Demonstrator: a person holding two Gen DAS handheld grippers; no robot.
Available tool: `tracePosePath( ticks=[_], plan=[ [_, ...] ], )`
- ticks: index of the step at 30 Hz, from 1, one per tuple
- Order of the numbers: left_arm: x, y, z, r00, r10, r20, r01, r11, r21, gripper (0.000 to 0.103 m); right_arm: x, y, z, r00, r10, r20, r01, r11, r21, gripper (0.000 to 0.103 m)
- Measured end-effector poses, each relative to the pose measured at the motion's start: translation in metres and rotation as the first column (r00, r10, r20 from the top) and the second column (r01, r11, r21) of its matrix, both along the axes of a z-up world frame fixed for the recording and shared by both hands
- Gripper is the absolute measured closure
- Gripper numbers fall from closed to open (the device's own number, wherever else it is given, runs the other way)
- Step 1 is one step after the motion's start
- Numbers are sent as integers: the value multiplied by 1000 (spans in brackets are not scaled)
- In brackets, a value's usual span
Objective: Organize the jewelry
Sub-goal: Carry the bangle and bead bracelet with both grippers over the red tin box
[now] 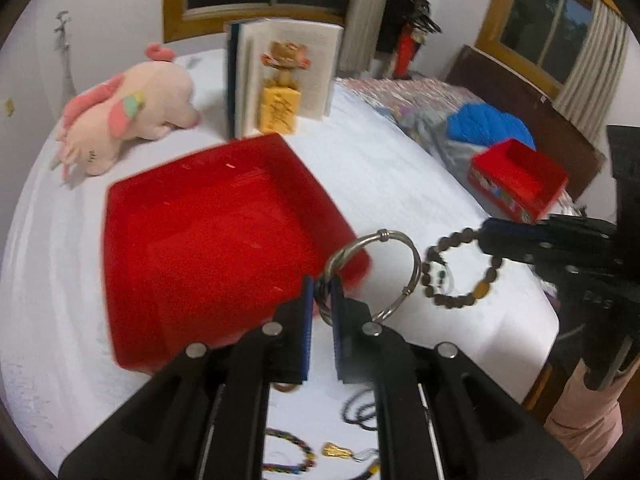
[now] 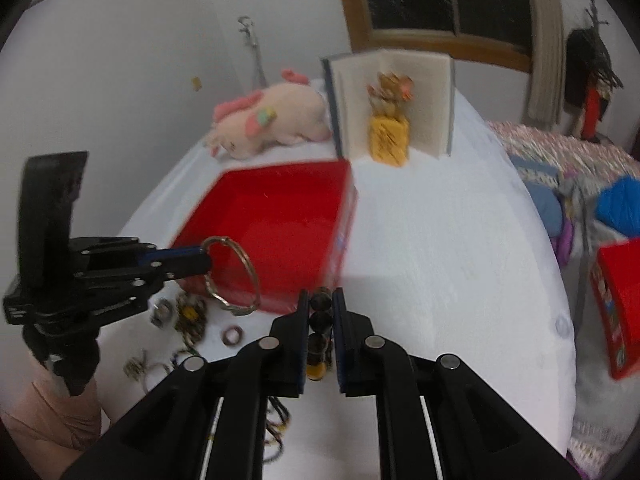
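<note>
My left gripper (image 1: 320,292) is shut on a silver wire bangle (image 1: 394,236), held in the air just off the near right corner of the red tray (image 1: 200,248). It also shows in the right wrist view (image 2: 206,262) with the bangle (image 2: 248,264) hanging in front of the tray (image 2: 280,216). My right gripper (image 2: 321,304) is shut on a brown bead bracelet (image 2: 320,324). In the left wrist view the right gripper (image 1: 486,240) holds the bracelet (image 1: 452,300) above the white table. The tray looks empty.
Loose jewelry lies on the white cloth near me: a multicoloured bead bracelet (image 1: 292,446), a gold charm (image 1: 336,450), rings and chains (image 2: 188,316). A pink plush (image 1: 128,112), an open book (image 1: 280,72) and a yellow figurine (image 1: 280,108) stand behind the tray. A small red box (image 1: 520,180) lies right.
</note>
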State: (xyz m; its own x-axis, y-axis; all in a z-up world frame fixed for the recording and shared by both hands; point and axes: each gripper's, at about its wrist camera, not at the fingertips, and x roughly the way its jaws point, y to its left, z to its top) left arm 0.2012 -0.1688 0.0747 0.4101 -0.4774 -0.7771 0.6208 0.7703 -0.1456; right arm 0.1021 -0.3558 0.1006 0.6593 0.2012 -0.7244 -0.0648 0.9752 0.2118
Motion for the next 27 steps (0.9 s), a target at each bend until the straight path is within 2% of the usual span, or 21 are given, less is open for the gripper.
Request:
tracePosePath(
  ticks=[5, 10, 18, 27],
  plan=[
    [40, 25, 3, 996, 93, 5, -93, 995, 21, 96, 36, 24, 23, 998, 48, 32, -48, 999, -2, 92],
    [73, 41, -10, 988, 152, -26, -150, 987, 53, 96, 78, 51, 20, 993, 114, 9, -115, 993, 22, 92],
    [107, 61, -42, 971, 223, -86, -213, 970, 114, 96, 130, 88, -23, 977, 196, -79, -189, 978, 93, 92],
    [127, 63, -74, 958, 243, -153, -213, 959, 188, 96, 170, 76, -82, 965, 147, -219, -125, 986, 109, 92]
  ],
)
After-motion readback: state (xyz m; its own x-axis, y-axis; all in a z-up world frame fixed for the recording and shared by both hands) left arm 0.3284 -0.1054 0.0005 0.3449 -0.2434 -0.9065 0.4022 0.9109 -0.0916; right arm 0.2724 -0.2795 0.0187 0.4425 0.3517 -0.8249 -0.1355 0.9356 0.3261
